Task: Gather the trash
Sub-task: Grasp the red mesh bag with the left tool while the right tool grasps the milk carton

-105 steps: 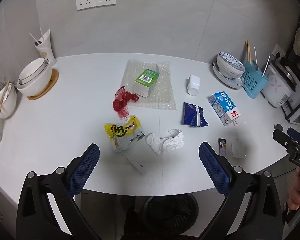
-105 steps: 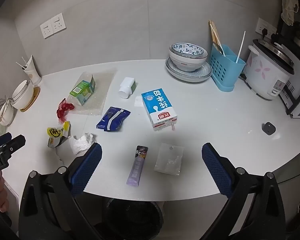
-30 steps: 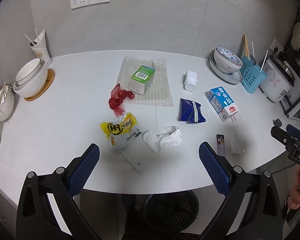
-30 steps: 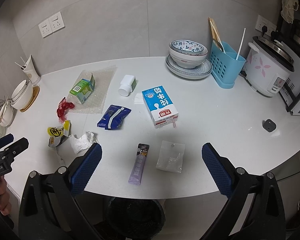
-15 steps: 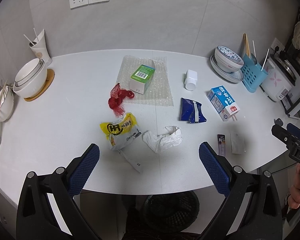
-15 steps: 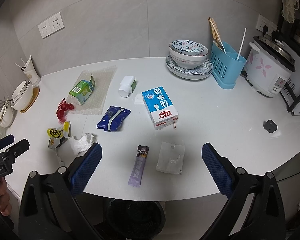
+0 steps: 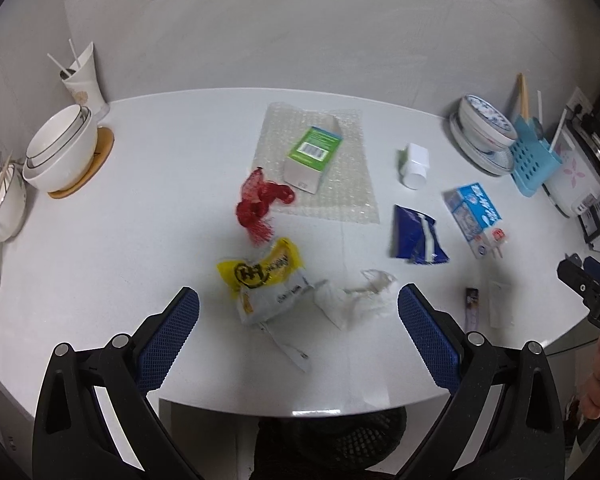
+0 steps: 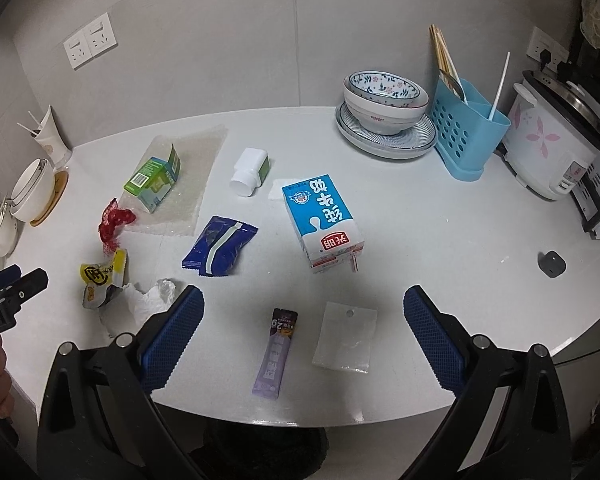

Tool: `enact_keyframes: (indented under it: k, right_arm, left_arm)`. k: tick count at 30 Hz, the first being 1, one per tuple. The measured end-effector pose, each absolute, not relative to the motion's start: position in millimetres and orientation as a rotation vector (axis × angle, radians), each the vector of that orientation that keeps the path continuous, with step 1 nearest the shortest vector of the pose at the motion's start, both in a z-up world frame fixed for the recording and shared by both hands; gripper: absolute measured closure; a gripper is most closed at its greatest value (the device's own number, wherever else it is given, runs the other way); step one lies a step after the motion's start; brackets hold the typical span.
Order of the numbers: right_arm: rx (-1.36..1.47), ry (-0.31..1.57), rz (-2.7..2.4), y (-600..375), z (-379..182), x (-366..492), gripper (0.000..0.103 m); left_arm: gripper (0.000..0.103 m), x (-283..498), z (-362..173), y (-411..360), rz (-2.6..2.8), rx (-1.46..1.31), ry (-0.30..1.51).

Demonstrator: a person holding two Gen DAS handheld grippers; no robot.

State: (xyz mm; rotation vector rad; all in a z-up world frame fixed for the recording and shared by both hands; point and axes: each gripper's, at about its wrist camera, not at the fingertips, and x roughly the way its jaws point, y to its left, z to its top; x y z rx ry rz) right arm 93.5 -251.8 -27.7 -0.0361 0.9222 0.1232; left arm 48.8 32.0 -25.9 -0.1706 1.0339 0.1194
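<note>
Desk (image 8: pixel 440 216): one milk carton (image 8: pixel 323 223), one blue wrapper (image 8: pixel 219 246), one purple sachet (image 8: pixel 275 353), one tissue (image 7: pixel 356 300). Left hand-held gripper (image 7: pixel 298 334): fingers apart, empty. Right hand-held gripper (image 8: pixel 304 330): fingers apart, empty.

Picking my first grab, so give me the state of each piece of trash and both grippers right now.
left gripper: open, empty
right gripper: open, empty
milk carton: lying flat
green box: lying on bubble wrap
white bottle: on its side
blue wrapper: flat, torn open
tissue: crumpled
yellow bag: crumpled
purple sachet: flat
</note>
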Motion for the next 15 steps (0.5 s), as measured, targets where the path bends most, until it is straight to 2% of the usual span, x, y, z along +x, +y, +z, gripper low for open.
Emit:
enact_keyframes:
  k: [15]
  right_arm:
    - [-0.130, 1.044, 0.090, -222.2, -74.1, 197.1, 0.007]
  left_arm:
    - [0.006, 141.9, -91.7, 96.6, 0.118, -0.174, 1.147]
